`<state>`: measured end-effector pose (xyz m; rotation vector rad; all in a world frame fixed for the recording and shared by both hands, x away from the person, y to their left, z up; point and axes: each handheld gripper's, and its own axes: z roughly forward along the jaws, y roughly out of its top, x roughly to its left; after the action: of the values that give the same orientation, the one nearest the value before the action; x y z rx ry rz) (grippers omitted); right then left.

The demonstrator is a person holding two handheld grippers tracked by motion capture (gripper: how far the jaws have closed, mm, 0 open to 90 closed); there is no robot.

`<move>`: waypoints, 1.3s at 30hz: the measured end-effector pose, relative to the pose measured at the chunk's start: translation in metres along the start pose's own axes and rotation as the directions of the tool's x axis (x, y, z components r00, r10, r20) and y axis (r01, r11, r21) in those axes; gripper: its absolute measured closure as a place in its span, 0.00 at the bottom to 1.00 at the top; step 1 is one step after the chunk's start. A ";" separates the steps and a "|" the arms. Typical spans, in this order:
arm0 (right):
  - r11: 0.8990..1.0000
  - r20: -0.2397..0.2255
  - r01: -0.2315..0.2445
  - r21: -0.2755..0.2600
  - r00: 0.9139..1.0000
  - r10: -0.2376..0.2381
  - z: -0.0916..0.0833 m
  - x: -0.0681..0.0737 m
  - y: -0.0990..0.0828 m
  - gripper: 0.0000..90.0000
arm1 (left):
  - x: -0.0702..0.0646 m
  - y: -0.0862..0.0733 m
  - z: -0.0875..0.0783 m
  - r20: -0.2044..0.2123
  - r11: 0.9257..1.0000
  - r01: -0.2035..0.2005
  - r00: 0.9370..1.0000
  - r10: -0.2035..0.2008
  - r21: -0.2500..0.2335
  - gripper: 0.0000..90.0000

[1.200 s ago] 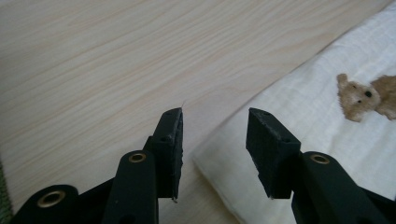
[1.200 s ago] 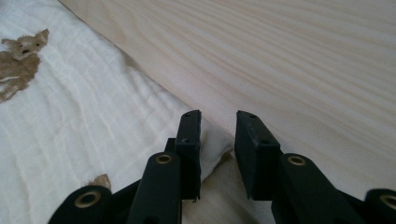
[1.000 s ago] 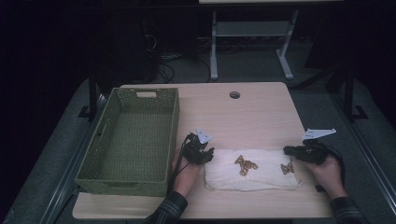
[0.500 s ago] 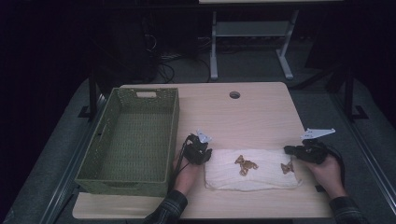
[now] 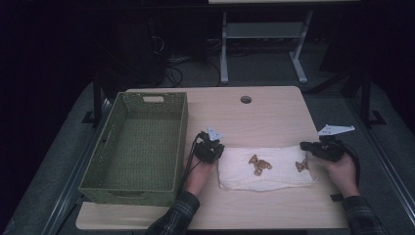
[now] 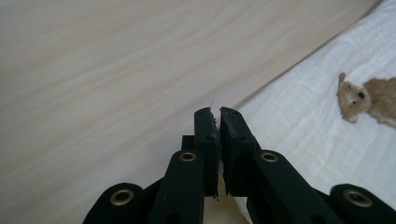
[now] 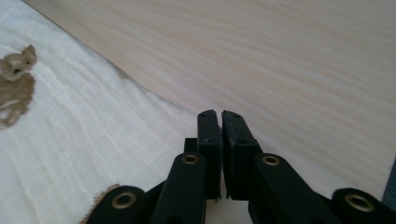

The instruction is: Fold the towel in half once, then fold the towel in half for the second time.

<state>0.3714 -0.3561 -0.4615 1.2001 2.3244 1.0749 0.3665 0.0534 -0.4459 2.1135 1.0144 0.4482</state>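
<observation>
A white folded cloth printed with small brown bear figures [image 5: 266, 169] is seen lying flat on the pale wooden table [image 5: 254, 117], near its front edge, between the two hand-held grippers. The left gripper [image 5: 215, 152] is placed at the cloth's upper left corner; its black jaws have just been closing and are now pressed together, and in the left gripper view [image 6: 217, 114] the cloth's edge meets the jaws near their tips, with a fine thread standing at the tips. Whether fabric is actually pinched there cannot be told. The right gripper [image 5: 306, 146] is set at the cloth's upper right corner; in the right gripper view [image 7: 218, 114] its jaws are likewise drawn together, with the cloth's edge running up to them from the left. A brown bear print [image 6: 369, 95] is visible on the fabric beside the left jaws. A green woven rectangular basket [image 5: 134, 183] stands at the left of the table, just beside the left hand [image 5: 198, 174].
</observation>
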 end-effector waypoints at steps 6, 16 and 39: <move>0.999 0.013 -0.018 -0.048 1.000 0.018 0.001 -0.009 0.012 0.96 | 0.005 0.009 0.000 -0.016 1.000 -0.002 1.000 0.001 -0.026 0.95; 0.998 -0.004 -0.011 -0.067 1.000 0.011 -0.007 -0.003 0.011 0.96 | 0.000 0.005 -0.009 -0.002 0.999 -0.010 1.000 0.010 -0.035 0.95; 0.997 -0.048 0.010 -0.077 0.999 -0.014 -0.041 0.020 -0.011 0.96 | -0.019 -0.008 -0.045 0.027 0.998 -0.035 0.999 0.037 -0.057 0.95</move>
<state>0.3303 -0.3641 -0.4415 1.1423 2.3007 1.1900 0.3243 0.0631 -0.4221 2.0852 0.9388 0.4588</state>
